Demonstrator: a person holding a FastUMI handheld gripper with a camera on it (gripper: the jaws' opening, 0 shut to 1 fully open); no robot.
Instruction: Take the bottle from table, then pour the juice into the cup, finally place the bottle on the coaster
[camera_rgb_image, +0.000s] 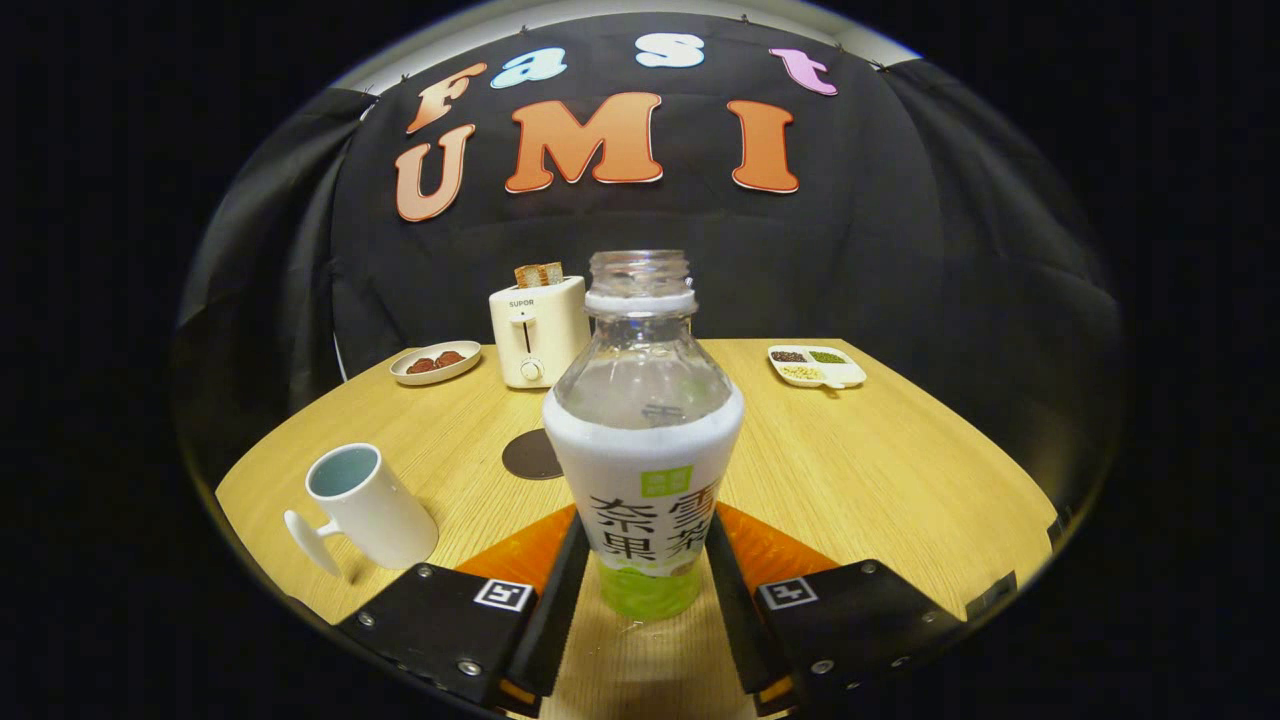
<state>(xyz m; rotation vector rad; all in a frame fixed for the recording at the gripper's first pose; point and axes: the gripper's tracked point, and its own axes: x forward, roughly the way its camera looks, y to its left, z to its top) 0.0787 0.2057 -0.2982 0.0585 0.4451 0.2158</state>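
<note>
An uncapped clear bottle (643, 440) with a white and green label stands upright between my fingers, its base down by the wooden table (900, 470). My gripper (645, 535) is shut on the bottle, one finger pressing each side of the lower label. A white mug (365, 505) sits to the left of the fingers, handle toward me, tilted in the fisheye. A dark round coaster (530, 455) lies just beyond the bottle on its left, partly hidden by it.
At the table's back stand a cream toaster (535, 330) with toast in it, a small plate of brown food (435, 362) to its left, and a white divided dish of grains (815, 366) on the right. Bare wood lies right of the bottle.
</note>
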